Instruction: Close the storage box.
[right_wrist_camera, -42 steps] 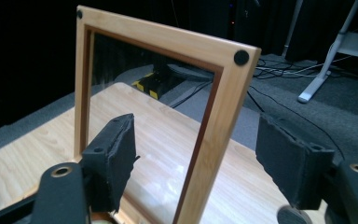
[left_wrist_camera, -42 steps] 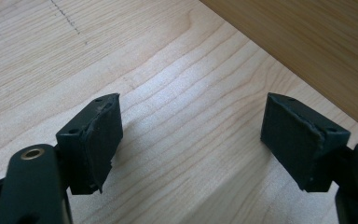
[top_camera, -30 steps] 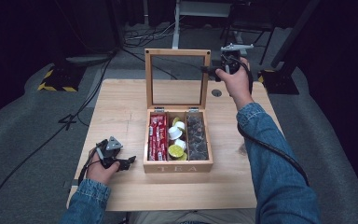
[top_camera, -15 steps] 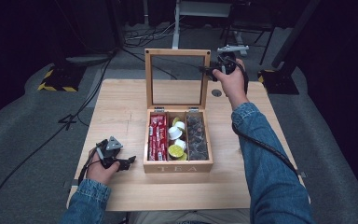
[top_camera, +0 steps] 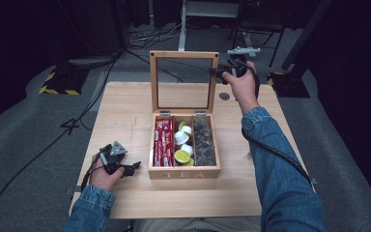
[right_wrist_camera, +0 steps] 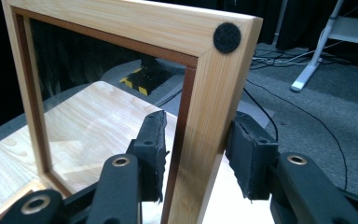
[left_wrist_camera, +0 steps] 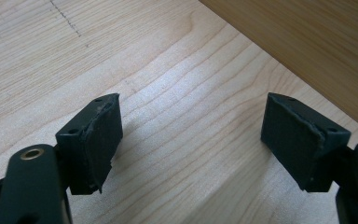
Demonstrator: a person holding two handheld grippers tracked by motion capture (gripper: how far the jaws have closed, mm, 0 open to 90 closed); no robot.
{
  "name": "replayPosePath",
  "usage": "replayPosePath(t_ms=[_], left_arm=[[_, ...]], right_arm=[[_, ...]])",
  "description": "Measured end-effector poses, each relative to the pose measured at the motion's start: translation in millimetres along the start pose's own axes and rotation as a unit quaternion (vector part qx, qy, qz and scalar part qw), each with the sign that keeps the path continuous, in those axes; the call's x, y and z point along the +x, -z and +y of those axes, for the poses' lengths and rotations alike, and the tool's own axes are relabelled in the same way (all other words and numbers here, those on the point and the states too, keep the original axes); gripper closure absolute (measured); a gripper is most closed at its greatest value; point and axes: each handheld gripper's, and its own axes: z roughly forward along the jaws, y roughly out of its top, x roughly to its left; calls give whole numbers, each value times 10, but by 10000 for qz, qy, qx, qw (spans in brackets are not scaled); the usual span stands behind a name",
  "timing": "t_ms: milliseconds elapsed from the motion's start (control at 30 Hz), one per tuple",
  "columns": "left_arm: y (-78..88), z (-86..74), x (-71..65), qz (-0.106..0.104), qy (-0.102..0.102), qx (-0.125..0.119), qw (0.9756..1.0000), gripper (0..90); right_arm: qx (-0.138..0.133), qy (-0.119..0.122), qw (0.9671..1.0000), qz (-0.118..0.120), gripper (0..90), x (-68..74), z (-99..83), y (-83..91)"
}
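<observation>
A: Nearest you, your left gripper (top_camera: 131, 168) rests on the table (top_camera: 125, 116) just beside the left wall of the tea box (top_camera: 184, 172). Its pads (left_wrist_camera: 100, 135) stand wide apart with only bare wood between them.

B: And the box itself?

A: It sits at the middle of the table, open. Its left compartment holds red packets (top_camera: 163, 142), its middle compartment white and yellow-green capsules (top_camera: 182, 145), its right compartment dark capsules (top_camera: 205, 142).

B: Farther on?

A: The glass-paned lid (top_camera: 184, 79) stands upright on its hinges at the back of the box. Your right gripper (top_camera: 218, 73) is raised at the lid's right stile, near the top corner.

B: How do its jaws stand?

A: They have just been closing, with the wooden stile (right_wrist_camera: 205, 140) between them. In the right gripper view one pad (right_wrist_camera: 154, 149) lies against the inner face and the other at the outer edge; whether both press firmly you cannot tell. A black felt dot (right_wrist_camera: 227, 38) marks the corner above.
</observation>
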Motion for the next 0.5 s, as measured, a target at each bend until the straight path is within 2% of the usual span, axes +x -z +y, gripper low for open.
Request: replayPosePath(t_ms=[133, 367, 500], left_arm=[[0, 1, 2, 5, -19, 2, 10000, 210], [0, 0, -1, 10, -11, 0, 10000, 210], [-2, -1, -4, 11, 3, -10, 10000, 210]], right_arm=[[-19, 92, 9999, 71, 578, 55, -5, 99], [-20, 449, 9987, 236, 569, 180, -33, 329], [-54, 565, 9975, 424, 563, 232, -77, 457]])
